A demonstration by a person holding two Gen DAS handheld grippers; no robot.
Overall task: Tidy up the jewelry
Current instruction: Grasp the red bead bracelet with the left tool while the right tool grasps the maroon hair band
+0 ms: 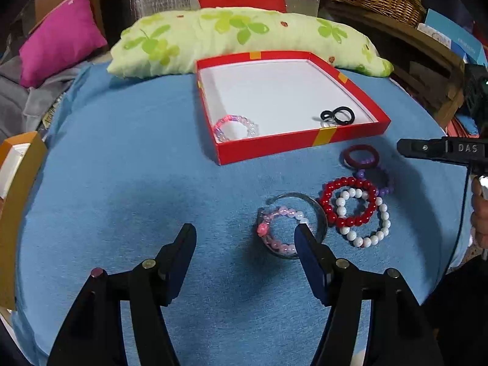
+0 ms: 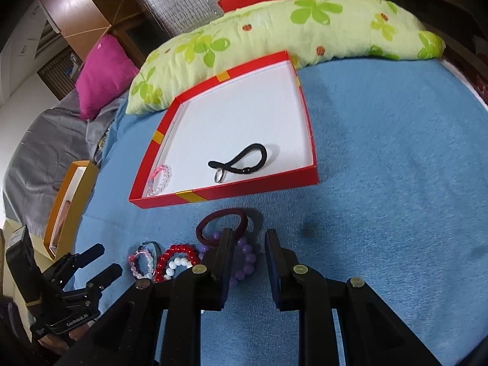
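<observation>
My left tongs (image 1: 244, 241) are spread wide above the blue cloth (image 1: 122, 183), nothing between them; the right finger's tip sits over the near rim of the clear bangle (image 1: 317, 213), which rings a pink bead bracelet (image 1: 274, 238). My right tongs (image 2: 248, 244) are parted too, gripping nothing, with the purple bead bracelet (image 2: 248, 257) beside the left finger and the maroon hair tie (image 2: 221, 224) just beyond. Past the bangle, the red box (image 1: 268, 145) holds a pale pink bracelet (image 1: 236, 128) and a black hair tie (image 1: 337, 116)

Pink bracelet (image 1: 235, 127) and black hair tie (image 1: 337, 116) in red box (image 1: 268, 148); bead bracelets (image 1: 350, 206) clustered outside.
</observation>
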